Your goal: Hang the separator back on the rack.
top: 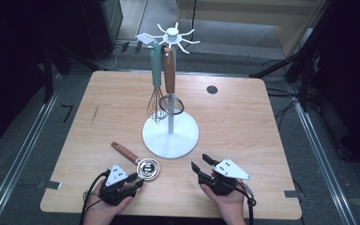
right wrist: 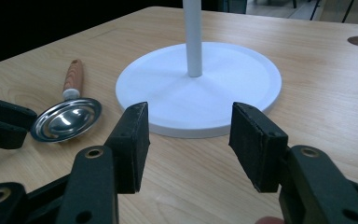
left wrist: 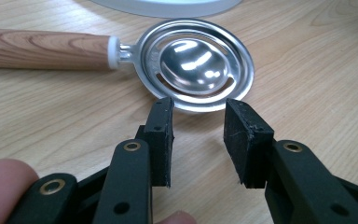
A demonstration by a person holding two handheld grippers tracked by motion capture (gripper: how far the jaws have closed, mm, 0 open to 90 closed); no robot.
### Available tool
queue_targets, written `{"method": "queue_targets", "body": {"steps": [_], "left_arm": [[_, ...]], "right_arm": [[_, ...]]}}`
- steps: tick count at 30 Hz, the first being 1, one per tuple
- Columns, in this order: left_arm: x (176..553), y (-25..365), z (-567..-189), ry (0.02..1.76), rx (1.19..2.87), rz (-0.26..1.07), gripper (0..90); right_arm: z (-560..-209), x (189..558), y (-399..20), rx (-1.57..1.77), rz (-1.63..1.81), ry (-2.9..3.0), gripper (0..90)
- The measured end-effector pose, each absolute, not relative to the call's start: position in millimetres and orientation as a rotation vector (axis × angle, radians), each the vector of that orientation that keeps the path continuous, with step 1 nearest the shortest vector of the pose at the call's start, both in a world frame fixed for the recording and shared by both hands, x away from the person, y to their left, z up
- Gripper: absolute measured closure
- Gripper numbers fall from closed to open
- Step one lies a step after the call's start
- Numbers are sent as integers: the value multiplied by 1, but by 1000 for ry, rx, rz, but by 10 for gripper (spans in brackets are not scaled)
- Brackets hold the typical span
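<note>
Left gripper view puts my left tongs (left wrist: 198, 142) spread, just short of the egg separator (left wrist: 193, 63) lying flat on the bench (left wrist: 307, 93); I'd slide onto its rim squarely. Right tongs (right wrist: 189, 144) gape empty.

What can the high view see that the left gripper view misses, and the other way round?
The high view alone takes in the whisk and the brown-handled utensil hanging from the white stand's top, plus the right tool. The left gripper view alone reveals the slots in the metal egg separator and the left tool open just short of its rim. Both share the separator, its wooden handle and the table.
</note>
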State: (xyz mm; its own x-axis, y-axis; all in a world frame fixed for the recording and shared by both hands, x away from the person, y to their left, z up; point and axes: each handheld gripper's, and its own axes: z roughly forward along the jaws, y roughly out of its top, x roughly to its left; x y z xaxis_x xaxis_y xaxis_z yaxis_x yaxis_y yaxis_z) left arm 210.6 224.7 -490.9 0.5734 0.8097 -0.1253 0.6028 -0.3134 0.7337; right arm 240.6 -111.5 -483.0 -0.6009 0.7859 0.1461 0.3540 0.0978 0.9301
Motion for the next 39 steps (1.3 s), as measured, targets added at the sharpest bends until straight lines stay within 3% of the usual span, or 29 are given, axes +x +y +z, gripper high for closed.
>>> {"method": "queue_targets", "body": {"steps": [9, 14, 26, 39], "left_arm": [[219, 238, -484, 1189, 1910, 351, 541], [232, 234, -488, 1237, 1896, 351, 531], [235, 222, -492, 1248, 1958, 411, 659], [223, 208, -492, 1189, 2003, 390, 676]], "right_arm": [[-486, 239, -102, 1092, 1504, 2034, 491], [-487, 239, -101, 1101, 1498, 2040, 496], [-491, 238, -96, 1106, 1503, 2071, 499], [-492, 234, -89, 1094, 1517, 2101, 510]]}}
